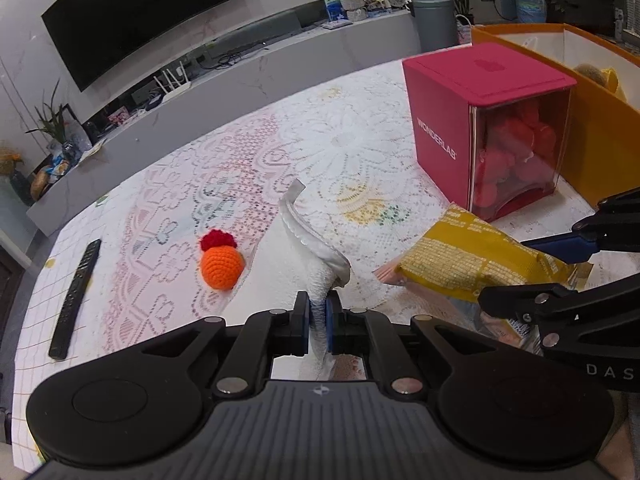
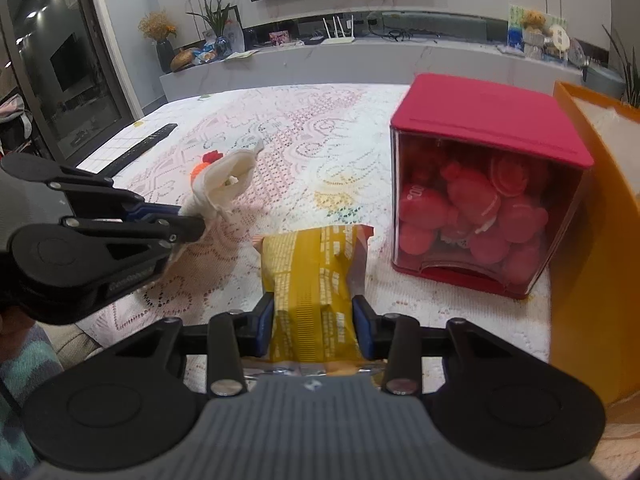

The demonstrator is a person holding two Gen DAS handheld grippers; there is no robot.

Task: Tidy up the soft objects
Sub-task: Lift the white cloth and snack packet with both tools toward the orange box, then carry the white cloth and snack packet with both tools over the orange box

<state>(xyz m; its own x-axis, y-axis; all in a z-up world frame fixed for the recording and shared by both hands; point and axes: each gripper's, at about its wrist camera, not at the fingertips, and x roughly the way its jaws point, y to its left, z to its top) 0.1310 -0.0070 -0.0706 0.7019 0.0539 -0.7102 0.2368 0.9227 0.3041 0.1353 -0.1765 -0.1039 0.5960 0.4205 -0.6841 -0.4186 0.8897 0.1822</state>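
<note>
The white sock (image 1: pixel 316 248) is pinched in the left gripper (image 1: pixel 318 316), whose jaws are drawn together on its lower part; the cuff stands up ahead of the fingertips and curls over. It reads as light, limp cloth — it will sag and swing, not slip. The grip near one end looks adequate; a hold nearer the middle would reduce the dangling.

Far left of the left gripper a black remote (image 1: pixel 76 300) lies near the table edge, well apart from the work. Ahead and slightly left sits an orange crocheted ball (image 1: pixel 221 266) with a red tuft, soft and not yet taken. It should compress easily and is best gripped across its widest part.

To the right, the right gripper (image 2: pixel 314 324) is clamped on a yellow packet (image 2: pixel 312 276), pads pressing both long sides. The film looks crinkly and possibly slick, the contents yielding, so a firmer squeeze risks crushing them. The hold sits at the near end, leaving the far end unsupported.

Ahead and right of the right gripper stands a pink box (image 2: pixel 480 120) with a clear front, filled with red soft items. Just beyond it is an orange bin (image 2: pixel 592 200), open at the top — the likely receptacle. The lace-covered table (image 1: pixel 340 128) ahead of both grippers offers open room; the box narrows the approach to the bin.
</note>
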